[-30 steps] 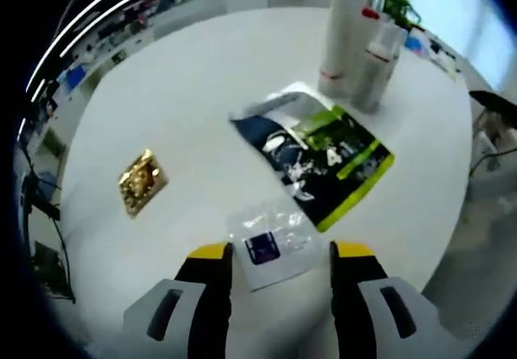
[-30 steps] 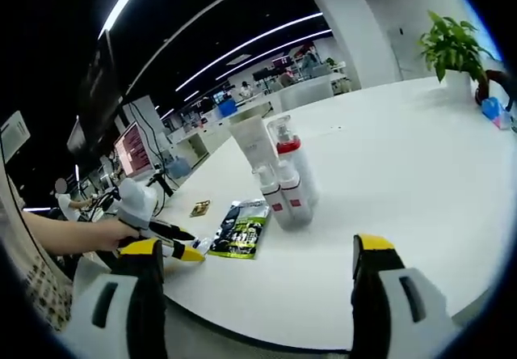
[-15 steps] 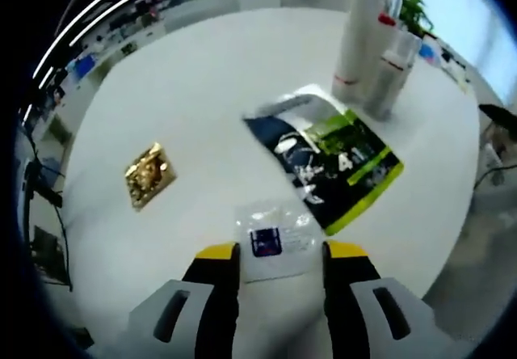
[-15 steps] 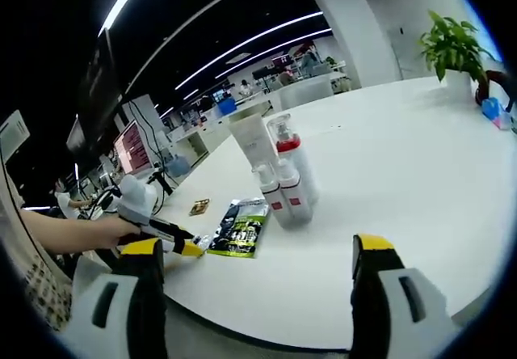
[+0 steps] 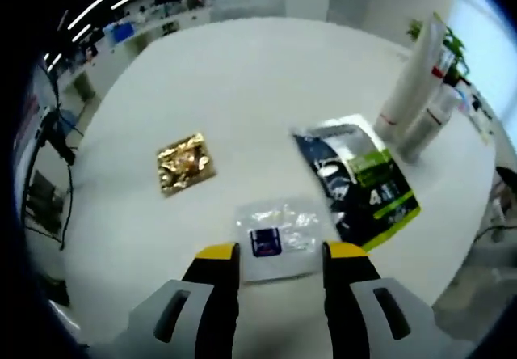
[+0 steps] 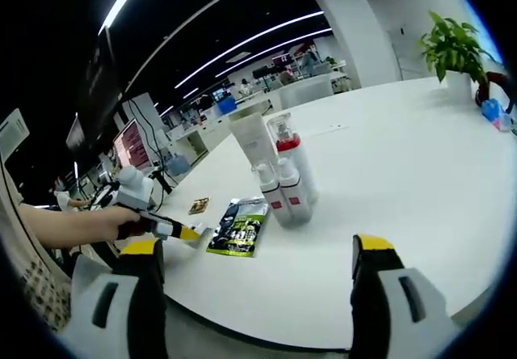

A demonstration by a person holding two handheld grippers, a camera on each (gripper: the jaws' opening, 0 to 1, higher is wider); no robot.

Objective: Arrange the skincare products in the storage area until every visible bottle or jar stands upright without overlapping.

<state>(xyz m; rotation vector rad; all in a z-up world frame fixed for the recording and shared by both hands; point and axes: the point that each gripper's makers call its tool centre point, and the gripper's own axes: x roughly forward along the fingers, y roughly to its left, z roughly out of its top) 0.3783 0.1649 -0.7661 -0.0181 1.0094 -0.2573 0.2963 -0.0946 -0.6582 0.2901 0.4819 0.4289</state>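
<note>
A broad, smooth white round table (image 5: pixel 266 76) carries everything, in an open-plan office with long ceiling light strips and desks with monitors behind.

In the left gripper view, from left to right: a crinkled gold foil sachet (image 5: pixel 185 163) lies flat with bare table all round it; a clear plastic sachet (image 5: pixel 276 234) with a dark blue label lies just ahead of the left tool (image 5: pixel 275 252), whose yellow-tipped jaws stand apart, holding nothing; a glossy black-and-green pouch (image 5: pixel 363 183) lies flat just beside it; the white skincare bottles (image 5: pixel 420 92) stand upright near the far edge.

In the right gripper view, the right tool (image 6: pixel 258 250) hangs spread and empty over the near rim, and a potted plant (image 6: pixel 452 48) stands far right across wide open tabletop.
</note>
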